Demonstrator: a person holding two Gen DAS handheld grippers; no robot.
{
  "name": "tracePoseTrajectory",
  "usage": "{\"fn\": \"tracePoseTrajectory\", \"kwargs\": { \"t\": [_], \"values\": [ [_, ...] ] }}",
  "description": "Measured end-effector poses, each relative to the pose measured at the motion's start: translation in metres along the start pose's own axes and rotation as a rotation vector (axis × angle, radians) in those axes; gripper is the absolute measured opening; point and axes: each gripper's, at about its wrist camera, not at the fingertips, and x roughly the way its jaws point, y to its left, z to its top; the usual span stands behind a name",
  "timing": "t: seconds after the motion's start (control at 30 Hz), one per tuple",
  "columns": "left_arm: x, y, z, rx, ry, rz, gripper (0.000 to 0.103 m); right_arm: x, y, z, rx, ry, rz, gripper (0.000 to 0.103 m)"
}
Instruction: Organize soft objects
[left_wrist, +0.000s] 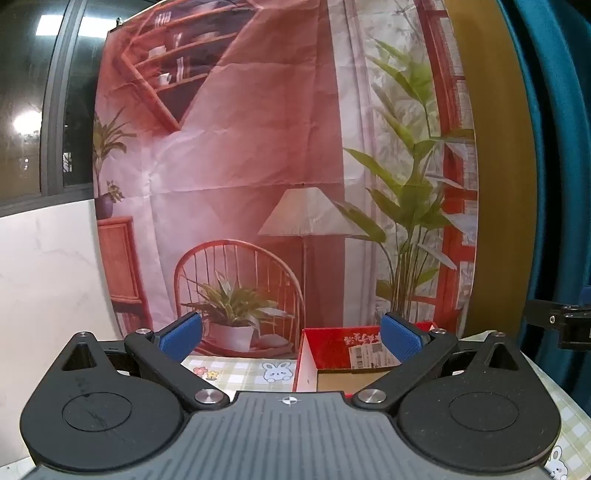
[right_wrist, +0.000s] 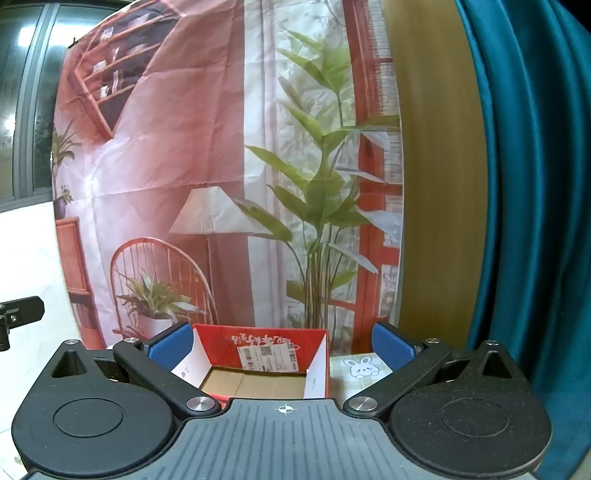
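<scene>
- A printed backdrop (left_wrist: 258, 147) hangs behind the counter, showing a painted room with shelves, a round-backed chair, a floor lamp and tall green plants; it fills most of both wrist views
- To its right hangs a teal curtain (right_wrist: 524, 184), with a tan strip of wall between the two; to its left there is a dark window (left_wrist: 44, 110) above a white marble-look panel (left_wrist: 48, 277)
- The counter is covered by a green-checked cloth (left_wrist: 236, 373) printed with white rabbits and small flowers
- A box (right_wrist: 258, 354) stands open on the cloth; it is red outside, with white side flaps, a brown cardboard floor and a white shipping label on its far inner wall; what shows of its floor is bare
- No soft object can be made out in either view; the box is the only task thing in sight
- The left gripper (left_wrist: 291, 332) has its jaws spread wide with nothing between the blue pads; the box lies ahead and to the right of its midline, its near corner between the fingers
- The right gripper (right_wrist: 281, 341) is likewise spread wide and holds nothing; the box sits straight ahead, framed between its two fingers and apart from both pads
- A dark bit of the other gripper shows at the edge of each view
</scene>
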Motion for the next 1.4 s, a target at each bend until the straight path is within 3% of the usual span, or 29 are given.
{"fn": "tracePoseTrajectory", "kwargs": {
  "t": [1.4],
  "values": [
    [0.001, -0.010, -0.002, 0.004, 0.023, 0.025, 0.103, 0.002, -0.005, -0.006, -0.004, 0.004, 0.001, 0.103]
  ]
}}
